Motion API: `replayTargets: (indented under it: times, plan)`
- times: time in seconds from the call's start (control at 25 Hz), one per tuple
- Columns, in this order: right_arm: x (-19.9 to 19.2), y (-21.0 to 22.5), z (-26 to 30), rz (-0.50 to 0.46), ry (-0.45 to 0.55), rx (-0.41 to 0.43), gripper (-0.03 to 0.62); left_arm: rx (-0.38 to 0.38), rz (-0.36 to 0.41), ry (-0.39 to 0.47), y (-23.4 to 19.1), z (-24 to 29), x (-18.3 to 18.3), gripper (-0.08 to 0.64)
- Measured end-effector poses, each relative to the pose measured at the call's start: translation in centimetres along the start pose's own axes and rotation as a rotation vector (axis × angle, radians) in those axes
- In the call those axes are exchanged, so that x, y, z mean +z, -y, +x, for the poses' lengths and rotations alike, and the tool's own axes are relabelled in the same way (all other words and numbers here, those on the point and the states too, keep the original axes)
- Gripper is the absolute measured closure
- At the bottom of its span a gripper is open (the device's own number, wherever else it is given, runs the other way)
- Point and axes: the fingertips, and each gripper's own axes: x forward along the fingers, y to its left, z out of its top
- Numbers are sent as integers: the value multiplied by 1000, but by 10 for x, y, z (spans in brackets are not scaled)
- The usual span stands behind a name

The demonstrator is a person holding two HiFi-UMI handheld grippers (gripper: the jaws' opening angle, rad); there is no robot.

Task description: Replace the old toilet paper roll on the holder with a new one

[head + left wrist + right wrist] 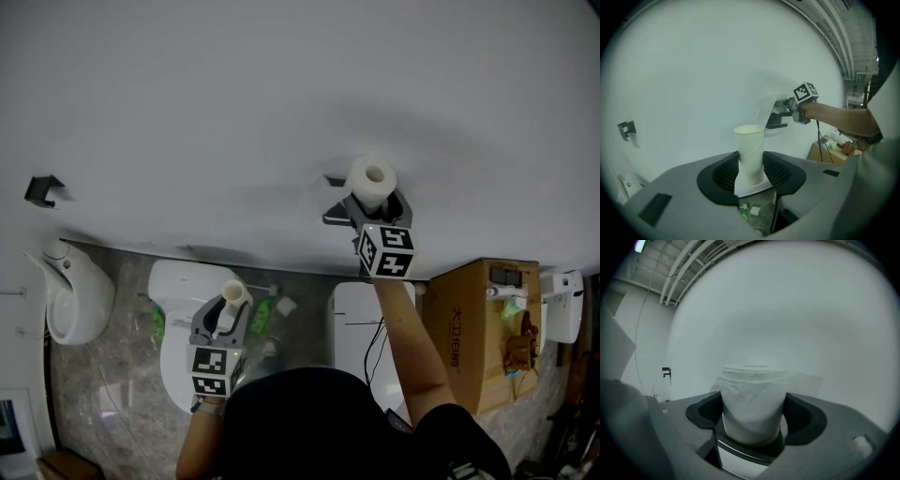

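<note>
**Head view, with both tool views.** The dark metal holder (336,216) is fixed to the white wall (281,94) and serves as the reference for all positions.

**Right tool** (373,208): raised to the holder on an outstretched arm. Its jaws stand wide and are closed on the new toilet paper roll (372,181), with a pad against each flank of the roll. The roll is upright with the open end of its core facing upward. It sits directly at the holder, close to the wall, and dark parts of the holder show on either side below it. Whether the roll already bears on the holder cannot be told. In the right tool's own view the roll fills the gap between the jaws, and a loose end of sheet stands off its far side.

**Left tool** (228,323): held low and well to the left of the holder, near the person's body. Its jaws are narrower and grip the empty cardboard tube (233,295) by its lower part. The tube is upright, and its open rim rises clear above the jaws.

**Surroundings.** A white toilet (178,291) stands on the grey floor (112,375), below and left of the holder. A cardboard box (469,319) stands below and right of the holder. A small black hook (42,190) is mounted on the wall far to the left of the holder.
</note>
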Motion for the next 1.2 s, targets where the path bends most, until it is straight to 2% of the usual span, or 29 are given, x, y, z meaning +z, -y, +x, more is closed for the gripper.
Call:
replayTargets:
  times: [0.12, 0.4, 0.72, 1.04, 1.2]
  plan:
    - [-1, 1, -1, 7, -3, 3, 192, 2, -2, 2, 1, -1, -1, 387]
    - [-2, 1, -7, 1, -9, 14, 124, -4, 0, 7, 6, -3, 0, 387]
    - [8, 2, -37, 20, 31, 17, 124, -35, 15, 17, 15, -3, 3, 387]
    - [5, -8, -89, 38, 44, 99, 128, -104, 52, 31, 40, 6, 11, 387]
    - [-6, -6, -121, 50, 39, 104, 188, -153, 76, 28, 56, 11, 15, 387]
